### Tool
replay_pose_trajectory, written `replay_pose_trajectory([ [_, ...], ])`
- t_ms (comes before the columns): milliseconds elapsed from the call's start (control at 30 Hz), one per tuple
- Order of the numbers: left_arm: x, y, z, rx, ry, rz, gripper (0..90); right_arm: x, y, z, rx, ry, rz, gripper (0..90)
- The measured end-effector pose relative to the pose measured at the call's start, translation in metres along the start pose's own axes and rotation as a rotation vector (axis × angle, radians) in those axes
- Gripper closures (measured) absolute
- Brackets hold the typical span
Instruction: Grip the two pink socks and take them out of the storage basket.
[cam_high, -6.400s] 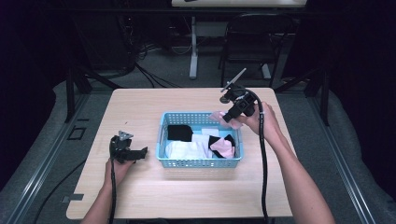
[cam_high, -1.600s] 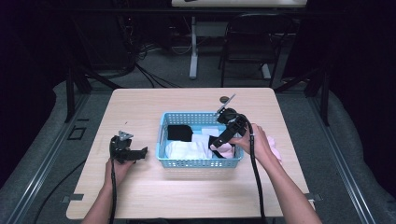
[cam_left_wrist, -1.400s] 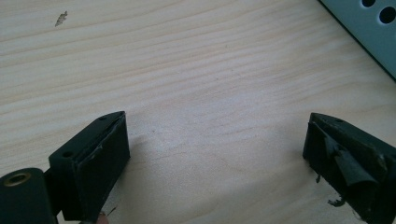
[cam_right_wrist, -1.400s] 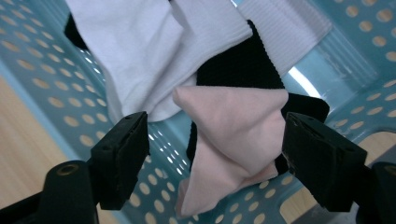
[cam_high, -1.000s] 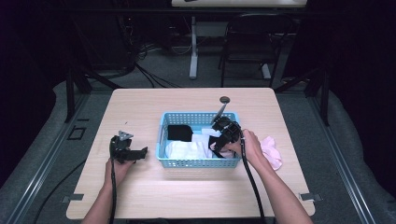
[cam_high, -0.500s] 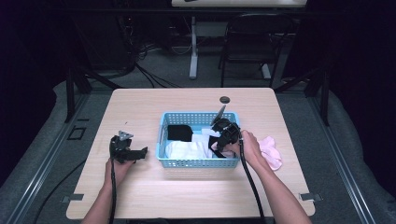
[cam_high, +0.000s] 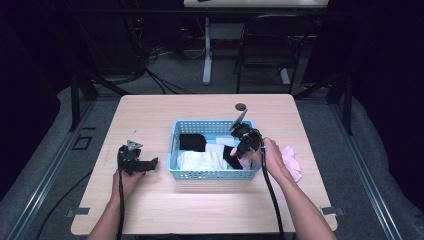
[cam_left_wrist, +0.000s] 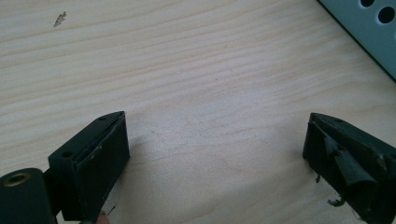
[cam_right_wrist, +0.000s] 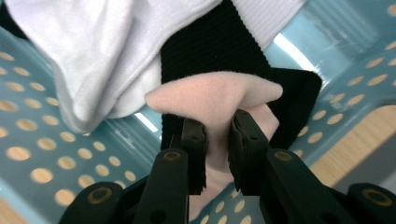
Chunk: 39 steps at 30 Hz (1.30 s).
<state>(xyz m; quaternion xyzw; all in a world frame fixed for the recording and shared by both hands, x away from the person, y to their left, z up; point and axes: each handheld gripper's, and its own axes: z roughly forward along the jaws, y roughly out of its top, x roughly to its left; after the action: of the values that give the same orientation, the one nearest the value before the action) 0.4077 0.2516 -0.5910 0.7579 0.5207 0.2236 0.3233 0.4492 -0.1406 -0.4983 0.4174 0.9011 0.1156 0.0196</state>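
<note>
While its jaws have just been closing, the right tool (cam_right_wrist: 217, 140) pinches a pink sock (cam_right_wrist: 215, 100) inside the blue basket (cam_high: 176, 145). Jaws wide apart, the left tool (cam_left_wrist: 217, 158) rests on the bare surface (cam_left_wrist: 187, 70), holding nothing.

The pale wooden table top (cam_left_wrist: 196, 93) has a fine wavy grain and a smooth, matt finish. The light blue perforated plastic basket (cam_right_wrist: 42, 154) looks hard and slightly glossy, with round holes punched through its walls. Inside it, the soft pink fleecy cloth piece (cam_right_wrist: 219, 100) has a fuzzy, matt nap, the black ribbed knit fabric (cam_right_wrist: 212, 44) shows a coarse woven texture, and the white knit cloth (cam_right_wrist: 93, 51) looks smooth and finely ribbed. The right gripper (cam_right_wrist: 218, 140) is matt black plastic with brass-coloured metal rivets; the left gripper (cam_left_wrist: 217, 158) has matt black pads (cam_left_wrist: 105, 163), scuffed and frayed.
</note>
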Motion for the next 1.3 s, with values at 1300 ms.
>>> replay_pose_trajectory([
  [1300, 0.0, 0.0, 0.0, 0.0, 0.0, 0.0, 6.9, 0.012, 0.011, -0.085, -0.124, 0.002, -0.06, 76.5],
])
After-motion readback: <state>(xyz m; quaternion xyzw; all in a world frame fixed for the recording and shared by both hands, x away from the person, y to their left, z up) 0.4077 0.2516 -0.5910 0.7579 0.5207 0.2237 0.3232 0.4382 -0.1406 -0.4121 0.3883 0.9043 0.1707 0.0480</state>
